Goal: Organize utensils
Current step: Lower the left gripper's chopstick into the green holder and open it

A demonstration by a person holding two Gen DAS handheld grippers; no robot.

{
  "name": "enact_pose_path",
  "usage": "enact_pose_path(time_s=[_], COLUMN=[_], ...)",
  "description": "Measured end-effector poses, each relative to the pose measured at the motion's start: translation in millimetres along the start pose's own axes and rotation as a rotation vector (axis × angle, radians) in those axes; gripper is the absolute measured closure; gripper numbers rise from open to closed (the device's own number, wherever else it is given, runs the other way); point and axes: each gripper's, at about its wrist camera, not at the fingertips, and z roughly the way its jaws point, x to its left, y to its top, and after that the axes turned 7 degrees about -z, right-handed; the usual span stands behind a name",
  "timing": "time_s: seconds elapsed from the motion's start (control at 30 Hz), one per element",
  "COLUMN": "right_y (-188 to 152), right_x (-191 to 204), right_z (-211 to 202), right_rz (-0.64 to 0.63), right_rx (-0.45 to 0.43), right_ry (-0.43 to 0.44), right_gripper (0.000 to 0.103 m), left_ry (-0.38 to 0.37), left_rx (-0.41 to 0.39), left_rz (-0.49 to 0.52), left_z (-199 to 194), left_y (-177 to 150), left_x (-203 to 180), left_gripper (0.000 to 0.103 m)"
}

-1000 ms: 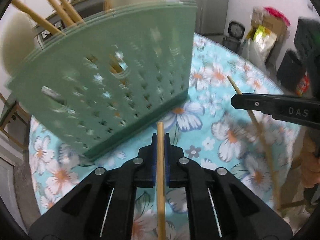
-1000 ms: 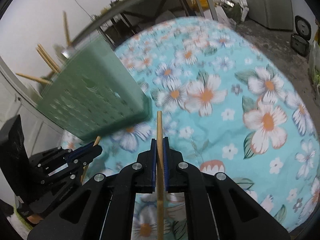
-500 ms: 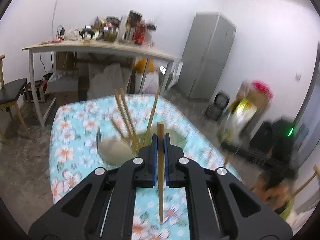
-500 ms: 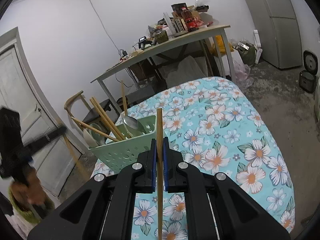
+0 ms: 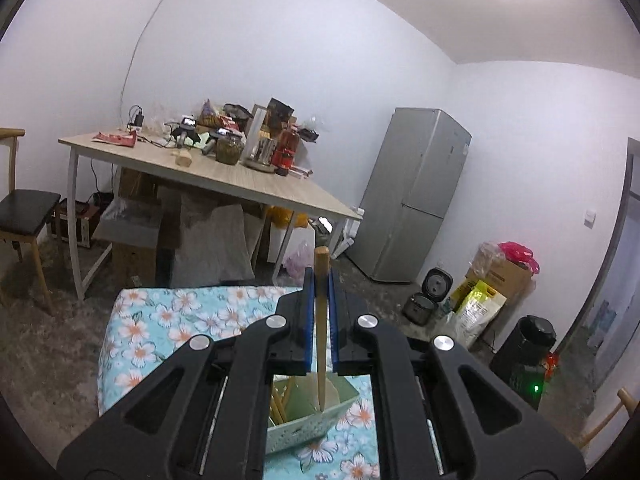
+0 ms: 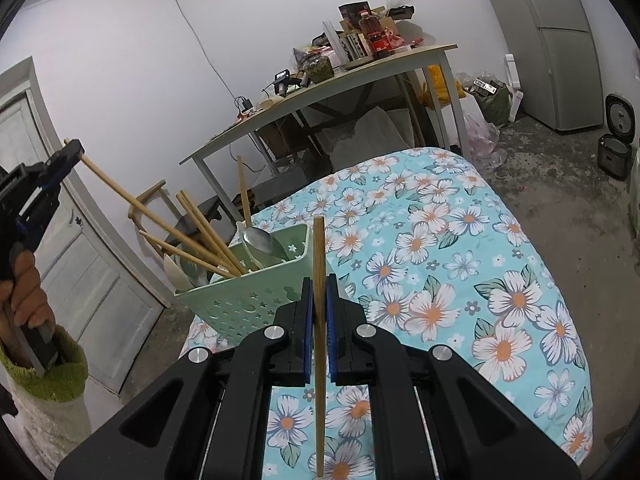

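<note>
My left gripper (image 5: 320, 280) is shut on a wooden chopstick (image 5: 321, 320) that hangs tip-down into the green perforated basket (image 5: 304, 428) below it. In the right wrist view the left gripper (image 6: 72, 148) is high at the left, its chopstick (image 6: 132, 200) slanting down into the basket (image 6: 248, 296). My right gripper (image 6: 319, 284) is shut on another chopstick (image 6: 319, 344), upright, just in front of the basket's near right corner. The basket holds several chopsticks (image 6: 200, 232), a metal spoon (image 6: 258, 238) and a white spoon (image 6: 176, 272).
The basket stands on a table with a turquoise floral cloth (image 6: 460, 280). Beyond it are a cluttered wooden desk (image 5: 224, 176), a chair (image 5: 24, 208), a grey fridge (image 5: 416, 196), a rice cooker (image 5: 428, 292) and bags on the floor. A white door (image 6: 60, 240) is at the left.
Both grippers have risen from table level to above the basket, each still holding its chopstick. The left chopstick's tip now reaches into the basket.
</note>
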Motion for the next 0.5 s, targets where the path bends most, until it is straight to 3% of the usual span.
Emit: enact_pose_path(time_s=[0.23, 0.5], right_y=[-1.6, -2.3], right_x=[-3.9, -2.2], right_z=[4.1, 7.3], right_rz=[0.011, 0.009], right_rx=[0.010, 0.020], right_ry=[0.004, 0.001], right_gripper=[0.097, 0.097], left_ry=[0.008, 0.063], left_rx=[-0.048, -0.025], left_rz=[0.004, 0.029], left_z=[-11.0, 13.3], left_y=[9.5, -7.2], left_x=[-2.1, 7.3], left_gripper=[0.098, 0.098])
